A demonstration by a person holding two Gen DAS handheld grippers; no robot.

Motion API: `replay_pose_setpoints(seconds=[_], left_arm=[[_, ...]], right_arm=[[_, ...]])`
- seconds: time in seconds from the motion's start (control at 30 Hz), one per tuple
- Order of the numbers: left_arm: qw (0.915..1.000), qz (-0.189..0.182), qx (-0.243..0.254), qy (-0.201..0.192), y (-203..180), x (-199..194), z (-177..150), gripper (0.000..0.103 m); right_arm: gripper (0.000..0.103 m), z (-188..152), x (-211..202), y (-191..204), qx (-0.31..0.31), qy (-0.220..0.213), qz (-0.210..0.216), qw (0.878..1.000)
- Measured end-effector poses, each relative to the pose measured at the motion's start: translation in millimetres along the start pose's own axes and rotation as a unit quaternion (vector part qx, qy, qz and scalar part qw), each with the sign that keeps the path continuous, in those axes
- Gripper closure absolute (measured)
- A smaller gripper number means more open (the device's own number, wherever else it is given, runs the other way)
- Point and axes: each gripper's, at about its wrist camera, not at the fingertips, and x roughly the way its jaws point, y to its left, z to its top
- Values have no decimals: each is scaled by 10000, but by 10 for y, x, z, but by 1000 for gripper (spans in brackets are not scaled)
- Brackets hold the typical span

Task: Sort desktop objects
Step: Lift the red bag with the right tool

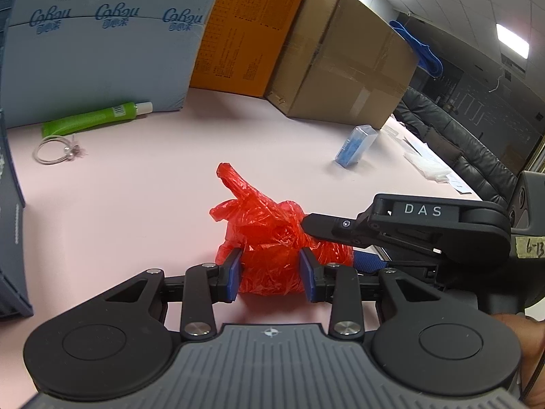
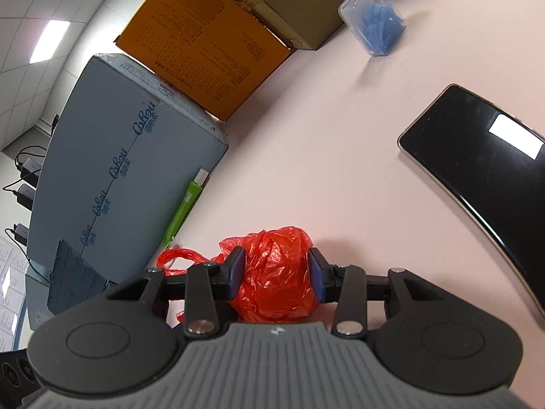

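A crumpled red plastic bag [image 1: 269, 238] lies on the pink table [image 1: 153, 187]. My left gripper [image 1: 271, 272] is shut on the near end of the bag, its blue pads pressed into both sides. My right gripper [image 1: 344, 248] comes in from the right and holds the same bag. In the right wrist view my right gripper [image 2: 276, 272] is shut on the red bag [image 2: 276, 272], with the bag bulging between its pads. A green tube [image 1: 95, 117], a pearl hair tie [image 1: 56, 151] and a clear box of blue pieces [image 1: 356, 150] lie apart on the table.
A grey-blue carton [image 1: 102, 44], an orange box [image 1: 245, 30] and a brown carton [image 1: 340, 64] line the table's far side. A black phone [image 2: 483, 170] lies to the right. A dark crate [image 1: 10, 221] stands at the left edge. White papers [image 1: 425, 163] lie far right.
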Motion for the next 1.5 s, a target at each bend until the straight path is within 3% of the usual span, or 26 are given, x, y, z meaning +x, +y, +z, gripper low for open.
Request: replay_pose_setpoints(seconds=[0.63,1.5], left_arm=[[9999,96,-30,-139,24,-307,-147,73],[9986,447,-116,-265,293,-657,-180,73]], right_arm=[[60,-220,-100,58,-156,92,32,9998],[60,-446,64,330,-268,333,277,9987]])
